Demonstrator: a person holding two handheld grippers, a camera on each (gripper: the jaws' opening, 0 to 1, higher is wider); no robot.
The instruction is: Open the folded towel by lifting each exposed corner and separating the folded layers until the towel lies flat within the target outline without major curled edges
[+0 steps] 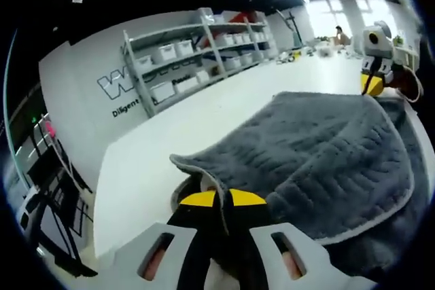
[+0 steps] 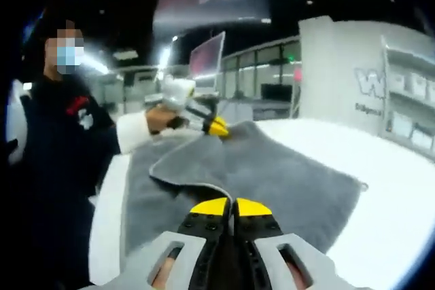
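Note:
A grey towel [image 1: 319, 154] with a pale hem lies on the white table [image 1: 224, 110], its top layer raised and partly peeled off the layer beneath. In the left gripper view, my left gripper [image 1: 223, 199] is shut on the near corner, with the hem pinched between its yellow tips. My right gripper [image 1: 372, 85] holds the far corner. In the right gripper view, the right gripper [image 2: 231, 207] is shut on the towel's [image 2: 272, 174] hem, and the left gripper [image 2: 217, 127] grips the opposite corner.
Metal shelves [image 1: 197, 52] with white bins stand along the wall beyond the table. A person in dark clothes [image 2: 61, 140] stands at the table's left side, one hand on the left gripper. Bare white tabletop [image 2: 394, 195] lies right of the towel.

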